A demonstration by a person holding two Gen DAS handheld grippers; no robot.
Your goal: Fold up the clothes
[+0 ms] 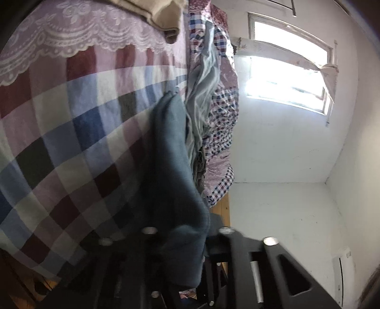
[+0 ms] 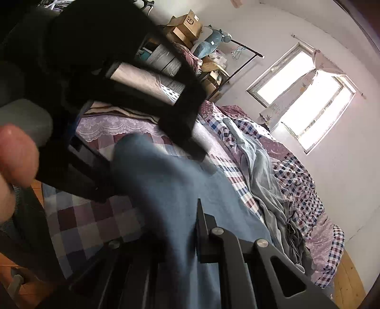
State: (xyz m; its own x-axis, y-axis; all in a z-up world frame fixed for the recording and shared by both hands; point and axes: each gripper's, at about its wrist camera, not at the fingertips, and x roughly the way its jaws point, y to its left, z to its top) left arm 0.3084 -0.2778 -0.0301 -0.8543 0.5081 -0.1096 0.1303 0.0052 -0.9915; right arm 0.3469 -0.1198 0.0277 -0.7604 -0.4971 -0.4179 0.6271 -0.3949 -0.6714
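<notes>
Both grippers had hold of the same blue cloth (image 2: 171, 190) over the bed. The right gripper (image 2: 187, 240) had its fingers closed on a thick fold of it, and the cloth ran up and away from there, its far part spread flat on the checked sheet (image 2: 78, 221). The left gripper (image 1: 190, 234) pinched another fold, so that the cloth (image 1: 171, 152) stood up as a narrow ridge between its fingers. In the right wrist view the left gripper (image 2: 154, 147) crossed the upper left as a dark blur, with a hand (image 2: 14, 161) at the left edge.

Past the cloth lay a lace-edged cover (image 2: 106, 128) and a tan blanket (image 1: 154, 14) near the head of the bed. Beside them a grey blanket (image 2: 261, 171) sat crumpled on a checked quilt (image 2: 304, 190) along the wall side. Farther off were cardboard boxes (image 2: 185, 26), a clothes rail (image 2: 247, 51), and a bright window (image 2: 306, 107) with a tied-back curtain (image 2: 292, 88).
</notes>
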